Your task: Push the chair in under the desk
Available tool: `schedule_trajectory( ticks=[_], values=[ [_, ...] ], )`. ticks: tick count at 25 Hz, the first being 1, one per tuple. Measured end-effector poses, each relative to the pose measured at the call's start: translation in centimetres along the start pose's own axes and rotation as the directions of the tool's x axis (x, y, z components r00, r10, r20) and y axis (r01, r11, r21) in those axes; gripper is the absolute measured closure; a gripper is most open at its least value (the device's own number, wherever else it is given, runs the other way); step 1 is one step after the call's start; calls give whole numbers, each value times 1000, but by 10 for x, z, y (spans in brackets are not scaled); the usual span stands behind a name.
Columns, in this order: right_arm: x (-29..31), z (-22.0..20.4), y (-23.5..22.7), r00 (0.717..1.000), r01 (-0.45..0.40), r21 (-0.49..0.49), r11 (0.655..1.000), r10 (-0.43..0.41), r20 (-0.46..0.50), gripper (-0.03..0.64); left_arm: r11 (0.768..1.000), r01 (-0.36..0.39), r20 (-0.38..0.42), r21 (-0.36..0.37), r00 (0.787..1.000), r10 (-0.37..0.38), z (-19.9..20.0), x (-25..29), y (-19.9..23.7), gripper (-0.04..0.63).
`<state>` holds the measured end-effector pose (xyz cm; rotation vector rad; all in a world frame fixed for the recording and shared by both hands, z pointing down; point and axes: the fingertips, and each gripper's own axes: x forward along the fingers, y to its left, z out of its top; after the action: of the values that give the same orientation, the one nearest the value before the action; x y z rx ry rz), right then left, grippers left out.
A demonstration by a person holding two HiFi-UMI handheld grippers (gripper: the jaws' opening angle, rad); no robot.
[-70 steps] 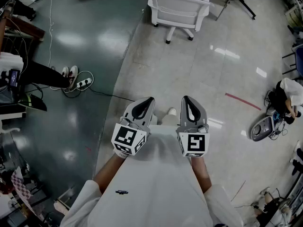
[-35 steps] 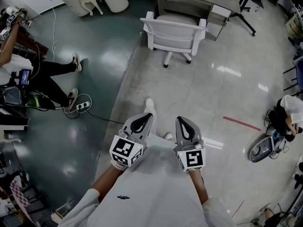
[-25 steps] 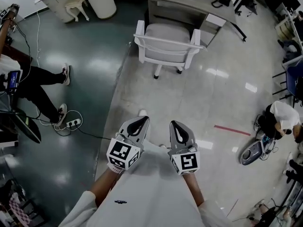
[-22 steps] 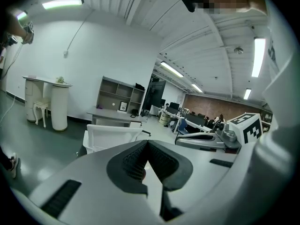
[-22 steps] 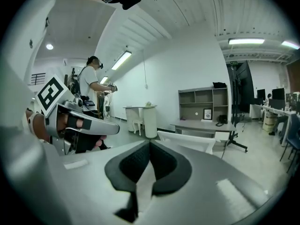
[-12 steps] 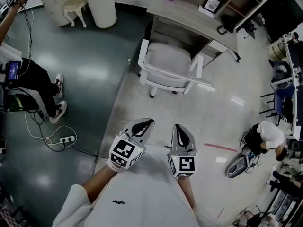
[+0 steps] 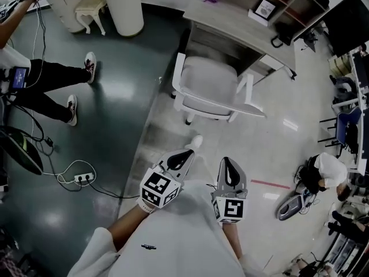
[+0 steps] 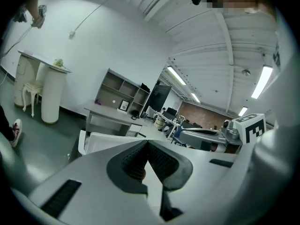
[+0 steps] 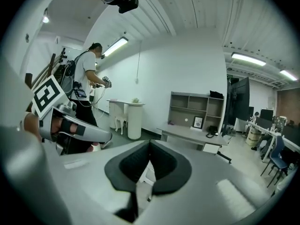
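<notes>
A white swivel chair [image 7: 209, 88] with armrests is seen standing in front of the desk [image 7: 245, 27]. Its seat is turned toward the desk and its backrest toward the person, at a slight angle to the desk's edge. It is not yet tucked underneath.

The left gripper [image 7: 188, 153] and the right gripper [image 7: 226, 163] are held side by side, short of the chair and touching nothing. In the left gripper view the jaws of the left gripper [image 8: 146, 142] are pressed together with nothing between them. The same is seen of the right gripper [image 9: 150, 144] in its own view.

The chair is judged to be fairly light and stiff, and it should be rolled easily on its castors across the glossy floor [image 7: 271, 97]. Because the seat swivels, a push given off-centre is likely to be turned into rotation rather than travel. No grasp is thought necessary. The top rail of the backrest [image 7: 214, 105] is best met by both closed grippers, one toward each end. The smooth plastic may let the tips slide, so steady, level pressure is advised.
</notes>
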<state>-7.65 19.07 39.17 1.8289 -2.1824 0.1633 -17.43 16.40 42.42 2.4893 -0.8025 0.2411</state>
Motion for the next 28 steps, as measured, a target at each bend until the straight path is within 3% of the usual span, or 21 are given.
schedule_trajectory(
  ticks=[8, 16, 23, 28],
  values=[
    [59, 10, -31, 999, -38, 59, 998, 37, 32, 604, 996, -14, -15, 84, 1000, 15, 40, 46, 16, 588],
    [113, 20, -111, 997, -81, 68, 994, 80, 25, 604, 980, -26, -88, 199, 995, 45, 86, 131, 21, 588],
    [161, 2, -163, 982, -190, 28, 981, 191, -7, 604, 959, -42, -140, 280, 987, 84, 97, 196, 23, 586],
    [183, 3, -168, 970, -242, 12, 970, 243, -8, 604, 943, -40, -195, 330, 975, 110, 91, 218, 35, 586]
  ],
)
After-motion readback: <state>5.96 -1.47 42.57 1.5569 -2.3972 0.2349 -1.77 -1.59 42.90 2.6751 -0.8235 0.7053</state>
